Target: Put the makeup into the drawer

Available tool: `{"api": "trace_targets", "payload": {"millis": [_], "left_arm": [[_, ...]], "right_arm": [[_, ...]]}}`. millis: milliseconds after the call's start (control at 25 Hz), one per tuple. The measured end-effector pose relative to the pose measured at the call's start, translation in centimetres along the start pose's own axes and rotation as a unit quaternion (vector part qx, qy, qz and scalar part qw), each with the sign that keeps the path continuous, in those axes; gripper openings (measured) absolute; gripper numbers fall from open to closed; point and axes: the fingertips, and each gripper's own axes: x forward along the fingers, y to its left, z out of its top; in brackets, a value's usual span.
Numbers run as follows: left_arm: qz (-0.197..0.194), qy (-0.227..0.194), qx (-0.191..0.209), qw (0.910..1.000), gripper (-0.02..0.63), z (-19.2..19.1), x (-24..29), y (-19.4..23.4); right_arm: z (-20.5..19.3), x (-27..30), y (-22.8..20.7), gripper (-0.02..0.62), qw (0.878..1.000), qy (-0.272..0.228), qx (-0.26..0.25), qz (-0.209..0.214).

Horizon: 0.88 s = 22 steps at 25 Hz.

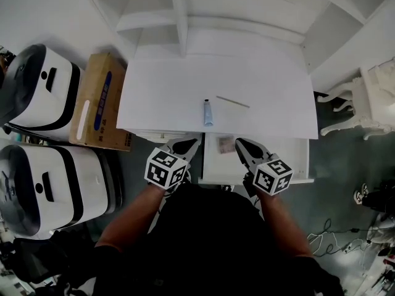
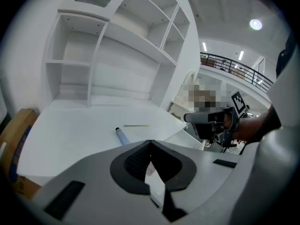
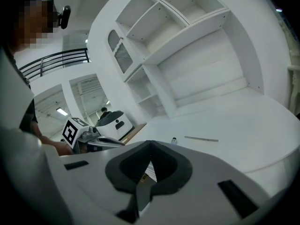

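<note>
On the white desk lie a small blue tube and, beyond it, a thin stick. Under the desk's front edge, at the right, a white drawer stands pulled out, with a small flat packet inside. My left gripper hovers at the desk's front edge left of the drawer, jaws shut and empty. My right gripper hangs over the drawer's left half, also shut on nothing.
A white shelf unit rises at the desk's back. Left of the desk stand a cardboard box and two white machines. A white chair stands at the right, with cables on the floor.
</note>
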Motion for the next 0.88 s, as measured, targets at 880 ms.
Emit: {"api": "trace_targets", "payload": {"millis": [880], "left_arm": [[0.001,-0.023,0.027,0.9994,0.011,1.9,-1.1,-0.3]], "right_arm": [[-0.4,0.6,-0.6,0.028,1.000,0.011,0.004,-0.011]]}}
